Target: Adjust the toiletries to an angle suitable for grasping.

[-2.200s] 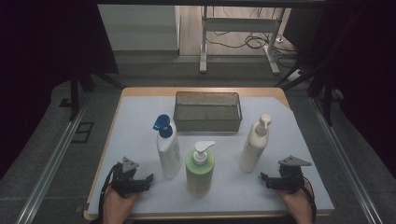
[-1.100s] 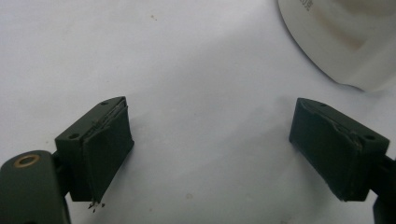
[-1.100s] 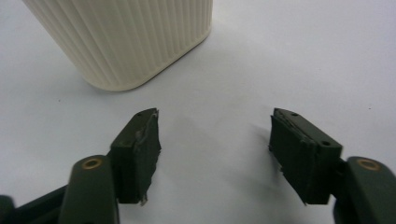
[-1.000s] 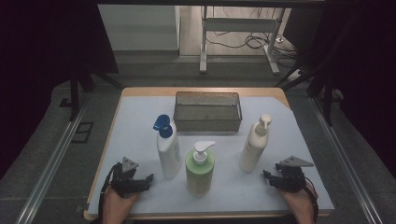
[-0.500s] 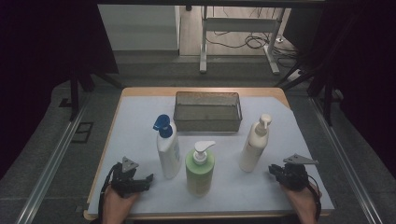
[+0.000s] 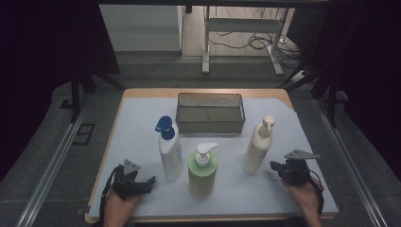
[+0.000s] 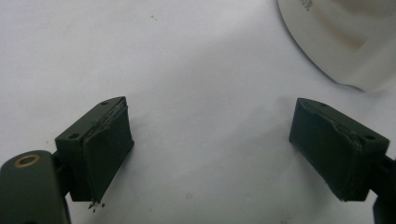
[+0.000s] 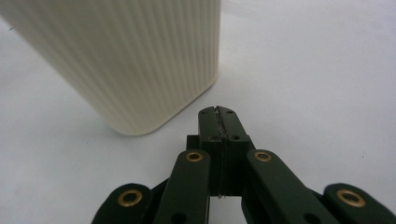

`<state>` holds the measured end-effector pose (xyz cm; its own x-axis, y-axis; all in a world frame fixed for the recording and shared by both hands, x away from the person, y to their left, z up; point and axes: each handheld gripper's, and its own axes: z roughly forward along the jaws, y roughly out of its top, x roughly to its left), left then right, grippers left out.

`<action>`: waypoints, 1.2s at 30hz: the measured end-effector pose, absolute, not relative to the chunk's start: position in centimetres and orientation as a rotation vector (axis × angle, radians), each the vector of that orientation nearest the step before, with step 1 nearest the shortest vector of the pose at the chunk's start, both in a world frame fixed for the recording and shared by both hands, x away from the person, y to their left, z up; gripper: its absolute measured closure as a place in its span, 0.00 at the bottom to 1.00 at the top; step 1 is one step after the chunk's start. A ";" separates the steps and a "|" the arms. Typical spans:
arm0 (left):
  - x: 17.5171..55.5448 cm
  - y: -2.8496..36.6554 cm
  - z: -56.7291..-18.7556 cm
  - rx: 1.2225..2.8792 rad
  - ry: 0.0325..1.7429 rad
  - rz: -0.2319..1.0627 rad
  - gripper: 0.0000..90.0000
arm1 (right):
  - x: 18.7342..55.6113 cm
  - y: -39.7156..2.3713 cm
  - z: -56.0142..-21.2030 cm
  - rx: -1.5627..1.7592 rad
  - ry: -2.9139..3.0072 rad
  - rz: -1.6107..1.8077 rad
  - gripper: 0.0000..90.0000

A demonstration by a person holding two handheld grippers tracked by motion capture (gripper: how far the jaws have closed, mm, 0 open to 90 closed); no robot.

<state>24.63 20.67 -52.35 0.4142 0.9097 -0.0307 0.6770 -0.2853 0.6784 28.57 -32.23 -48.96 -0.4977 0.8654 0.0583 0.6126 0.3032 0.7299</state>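
Three pump bottles stand on the white table cover (image 6: 142, 142): a white one with a blue pump (image 6: 169, 147) at left, a green one (image 6: 202, 172) in the middle front, and a ribbed cream one (image 6: 257, 146) at right. My left gripper (image 6: 150, 180) rests on the cover left of the blue-pump bottle, jaws wide open with nothing between them; that bottle's base (image 7: 345, 42) shows at the upper right of the left gripper view. My right gripper (image 6: 274, 165) lies just right of the cream bottle (image 8: 130, 56), jaws shut and empty, tips (image 8: 218, 112) close to its base.
A dark wire mesh basket (image 6: 210, 112) sits at the back centre of the table. The wooden table edge (image 6: 203, 92) shows around the cover. Beyond the table are metal frame legs and cables on the floor.
The right gripper has shifted slightly to the right and back, away from the cream bottle. The left gripper has stayed in place.
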 end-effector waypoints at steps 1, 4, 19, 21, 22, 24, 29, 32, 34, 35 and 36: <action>24.6 20.7 -52.3 2.056 1.341 0.488 0.14 | 28.9 -32.3 -48.9 1.332 2.230 1.021 1.00; 24.6 20.7 -52.3 2.056 1.340 0.488 0.14 | 29.2 -32.2 -48.9 1.331 2.229 1.029 1.00; 24.6 20.7 -52.4 2.056 1.340 0.488 0.14 | 32.2 -30.9 -48.9 1.354 2.234 1.075 0.99; 24.6 20.7 -52.4 2.056 1.340 0.488 0.14 | 32.4 -30.7 -49.0 1.356 2.235 1.062 0.99; 24.6 20.7 -52.4 2.055 1.340 0.488 0.14 | 32.5 -30.7 -49.0 1.358 2.234 1.057 0.99; 24.6 20.7 -52.4 2.056 1.340 0.488 0.14 | 32.8 -30.8 -49.2 1.371 2.234 1.064 0.99; 24.6 20.7 -52.3 2.057 1.339 0.490 0.14 | 33.2 -30.8 -49.5 1.399 2.233 1.065 0.99; 24.6 20.7 -52.4 2.056 1.340 0.488 0.14 | 33.5 -30.6 -49.6 1.407 2.230 1.067 0.99; 24.6 20.7 -52.3 2.058 1.339 0.490 0.14 | 33.7 -30.4 -49.7 1.413 2.230 1.069 0.99; 24.6 20.7 -52.3 2.058 1.339 0.490 0.14 | 33.8 -30.3 -49.7 1.415 2.230 1.071 0.99; 24.6 20.7 -52.4 2.056 1.341 0.488 0.14 | 33.8 -30.3 -49.7 1.416 2.233 1.071 0.99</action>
